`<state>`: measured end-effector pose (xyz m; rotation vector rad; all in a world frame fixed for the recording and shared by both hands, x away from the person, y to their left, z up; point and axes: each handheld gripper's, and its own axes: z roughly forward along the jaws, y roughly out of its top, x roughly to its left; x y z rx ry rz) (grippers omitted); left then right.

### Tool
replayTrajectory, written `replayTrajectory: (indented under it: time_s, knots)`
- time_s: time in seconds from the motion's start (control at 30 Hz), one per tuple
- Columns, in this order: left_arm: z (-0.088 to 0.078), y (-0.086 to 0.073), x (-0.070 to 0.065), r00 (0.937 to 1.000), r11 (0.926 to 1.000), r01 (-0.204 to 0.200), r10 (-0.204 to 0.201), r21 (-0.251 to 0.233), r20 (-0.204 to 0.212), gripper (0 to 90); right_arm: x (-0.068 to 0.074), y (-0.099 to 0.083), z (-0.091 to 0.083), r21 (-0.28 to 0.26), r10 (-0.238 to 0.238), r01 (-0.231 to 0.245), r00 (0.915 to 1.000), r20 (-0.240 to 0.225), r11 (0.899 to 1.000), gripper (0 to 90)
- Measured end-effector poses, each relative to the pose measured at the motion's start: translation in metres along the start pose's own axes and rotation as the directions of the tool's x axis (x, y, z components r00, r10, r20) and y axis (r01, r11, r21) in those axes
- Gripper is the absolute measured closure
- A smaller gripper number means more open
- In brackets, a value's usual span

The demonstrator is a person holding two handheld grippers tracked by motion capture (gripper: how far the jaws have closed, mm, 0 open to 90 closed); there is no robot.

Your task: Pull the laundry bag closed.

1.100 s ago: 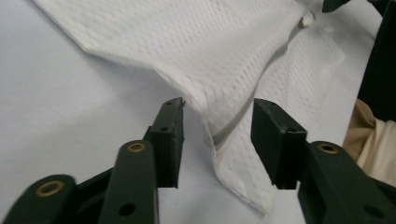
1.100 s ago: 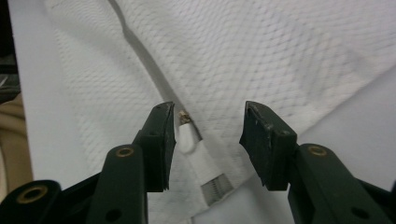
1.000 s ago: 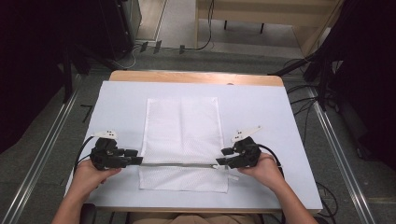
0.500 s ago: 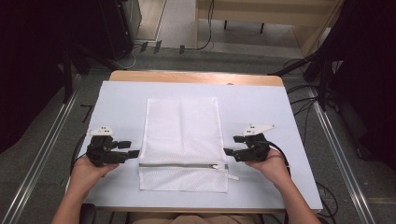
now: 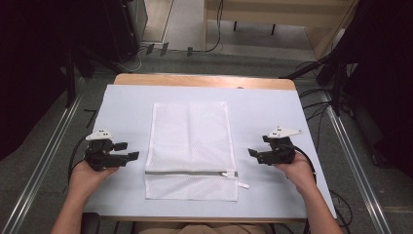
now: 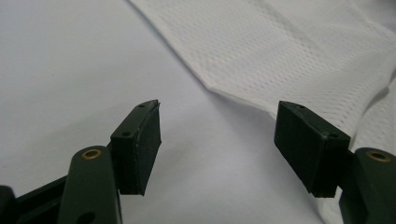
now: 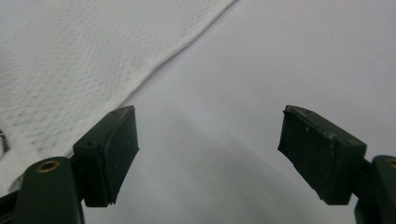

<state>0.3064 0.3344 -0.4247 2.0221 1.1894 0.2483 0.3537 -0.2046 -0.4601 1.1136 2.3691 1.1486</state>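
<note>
Bench [image 5: 272,105] under a pale sheet, bare wood strip along the far edge, flanked by metal rails and trailing cables on the floor. White mesh bag [image 5: 191,148] flat at the middle, long side running away from the person, no brand, label or writing readable on it or elsewhere. Grey zipper [image 5: 190,172] across the bag near its close end, pull [image 5: 228,173] at the right end, small white tab just beyond the bag's right edge. Nothing between bag and either tongs but bare sheet. Left tongs [image 5: 127,151] beside the bag's left edge, apart from it, pointing inward, jaws spread wide and empty; same bag edge [image 6: 289,60] ahead of and to the right of those jaws [image 6: 219,149] in the left gripper view. Right tongs [image 5: 253,155] near the bag's right edge, not touching, likewise gaping and holding nothing; mesh [image 7: 84,60] ahead and to the left of them [image 7: 210,154] in the right gripper view.
</note>
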Motion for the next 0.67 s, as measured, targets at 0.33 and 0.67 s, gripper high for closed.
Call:
replayTrajectory:
  time_s: [0.33, 0.67]
  knots:
    - [0.002, -0.003, 0.008, 0.9983, 0.9994, 0.029, -0.028, 0.019, -0.052, 29.4, -0.011, -0.004, 0.002, 0.021, 0.047, -0.047, 0.9986, 0.025, 0.999, 20.4]
    - [0.007, -0.004, 0.008, 0.9960, 0.9992, 0.026, -0.023, 0.029, -0.086, 25.4, -0.013, -0.005, 0.003, 0.036, 0.051, -0.052, 0.9983, 0.027, 0.998, 20.5]
